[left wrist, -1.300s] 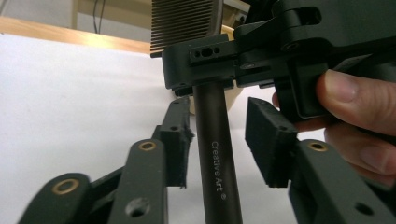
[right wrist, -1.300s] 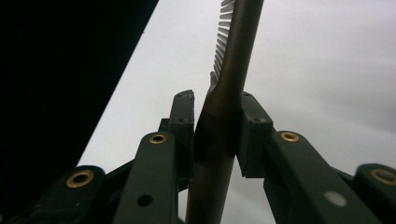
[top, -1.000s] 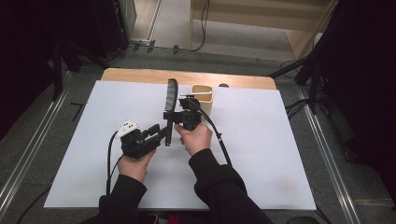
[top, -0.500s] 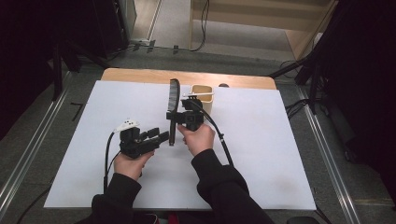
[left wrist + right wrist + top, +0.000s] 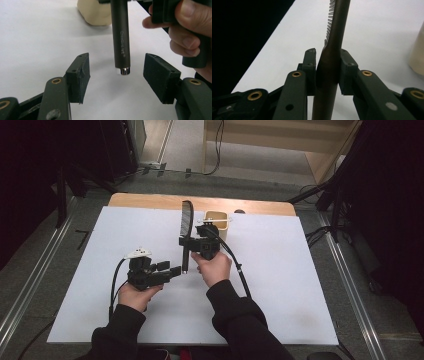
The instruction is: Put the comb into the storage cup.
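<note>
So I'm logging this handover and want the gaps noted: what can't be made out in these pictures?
- Inside of the beige cup: high view, its rim and the right gripper block it.
- Printed lettering on the dark comb handle: left gripper view, too blurred to read.
- Comb's tooth end: right gripper view, cut off by the top edge.
- Left gripper, open: its body, bottom edge.

The table (image 5: 125, 330) carries one dark comb (image 5: 186, 227) and one cream cup (image 5: 218, 222). Two grippers are there, left gripper (image 5: 173, 269) and right gripper (image 5: 189, 241).
</note>
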{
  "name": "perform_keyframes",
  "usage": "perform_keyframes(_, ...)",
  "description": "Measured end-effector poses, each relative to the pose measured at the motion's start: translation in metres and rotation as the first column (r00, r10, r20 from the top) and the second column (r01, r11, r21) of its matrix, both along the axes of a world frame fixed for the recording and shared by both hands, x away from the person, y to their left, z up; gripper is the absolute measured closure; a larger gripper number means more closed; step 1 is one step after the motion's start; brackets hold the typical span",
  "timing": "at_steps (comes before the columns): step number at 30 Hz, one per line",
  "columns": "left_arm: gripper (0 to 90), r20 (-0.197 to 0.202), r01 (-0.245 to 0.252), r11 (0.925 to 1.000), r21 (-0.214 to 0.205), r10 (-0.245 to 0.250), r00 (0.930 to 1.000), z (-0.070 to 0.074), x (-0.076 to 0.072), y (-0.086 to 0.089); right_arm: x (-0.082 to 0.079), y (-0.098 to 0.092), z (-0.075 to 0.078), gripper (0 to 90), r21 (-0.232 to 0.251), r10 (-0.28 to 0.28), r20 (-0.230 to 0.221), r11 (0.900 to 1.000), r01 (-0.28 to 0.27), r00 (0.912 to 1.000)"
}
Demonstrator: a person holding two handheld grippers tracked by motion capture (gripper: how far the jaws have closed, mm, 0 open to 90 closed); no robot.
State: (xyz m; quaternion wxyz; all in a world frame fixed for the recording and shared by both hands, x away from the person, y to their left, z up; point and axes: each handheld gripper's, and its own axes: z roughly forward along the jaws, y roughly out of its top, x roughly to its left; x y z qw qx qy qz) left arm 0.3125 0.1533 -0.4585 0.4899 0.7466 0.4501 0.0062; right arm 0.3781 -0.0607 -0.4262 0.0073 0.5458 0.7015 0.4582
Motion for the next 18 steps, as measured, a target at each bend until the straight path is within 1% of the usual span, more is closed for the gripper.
perform_keyframes(2, 38.4, -0.01, 0.015, 0.9998, 0.009, -0.015, 0.9998, -0.0009, 0.0006, 0.001, -0.0005, -0.001, 0.0012, 69.9, 0.005, -0.003, 0.014, 1.0, 0.003, 0.9999)
perform_keyframes(5, 38.4, -0.023, 0.025, 0.9996, 0.014, -0.024, 0.9994, -0.0014, 0.0011, 0.0031, -0.0014, -0.0019, 0.0029, 69.9, 0.01, -0.001, 0.037, 0.9999, 0.0, 0.9993)
perform_keyframes(8, 38.3, -0.034, 0.033, 0.9994, 0.014, -0.033, 0.9989, -0.0017, 0.0019, 0.006, -0.0025, -0.0011, 0.0041, 69.9, 0.001, 0.01, 0.071, 0.9999, -0.01, 0.9974)
perform_keyframes(9, 38.3, -0.037, 0.034, 0.9993, 0.017, -0.034, 0.9987, -0.0016, 0.0019, 0.0069, -0.0025, -0.001, 0.0042, 69.9, 0.001, 0.013, 0.072, 0.9999, -0.013, 0.9973)
perform_keyframes(10, 37.5, -0.04, 0.049, 0.9987, 0.012, -0.048, 0.998, -0.0021, 0.0025, 0.008, -0.0024, -0.0013, 0.0043, 69.9, 0.002, 0.015, 0.068, 0.9999, -0.015, 0.9976)
perform_keyframes(11, 35.7, -0.052, 0.065, 0.9978, 0.01, -0.064, 0.9965, -0.0025, 0.003, 0.0087, -0.0022, -0.0015, 0.0041, 70.0, 0.003, 0.013, 0.069, 0.9999, -0.013, 0.9975)
perform_keyframes(12, 35.2, -0.066, 0.085, 0.9963, 0.011, -0.084, 0.9943, -0.0032, 0.0033, 0.0091, -0.002, -0.0017, 0.0039, 69.9, 0.002, 0.014, 0.069, 0.9999, -0.014, 0.9975)
perform_keyframes(14, 35.1, -0.068, 0.114, 0.9928, 0.036, -0.111, 0.9914, -0.004, 0.0022, 0.01, -0.0019, -0.002, 0.0036, 69.9, -0.003, 0.013, 0.068, 0.9999, -0.013, 0.9976)
perform_keyframes(16, 35.0, -0.083, 0.14, 0.9889, 0.05, -0.136, 0.9873, -0.0046, 0.0017, 0.0104, -0.0019, -0.0023, 0.0035, 69.9, -0.005, 0.013, 0.073, 0.9999, -0.013, 0.9973)
perform_keyframes(17, 33.2, -0.092, 0.155, 0.9861, 0.059, -0.15, 0.9845, -0.0053, 0.0014, 0.0099, -0.0018, -0.0025, 0.0036, 69.9, -0.005, 0.013, 0.074, 0.9999, -0.013, 0.9972)
perform_keyframes(18, 32.2, -0.095, 0.171, 0.9817, 0.083, -0.163, 0.982, -0.0056, 0.0006, 0.0096, -0.0019, -0.0027, 0.0038, 69.9, -0.003, 0.013, 0.074, 0.9999, -0.012, 0.9972)
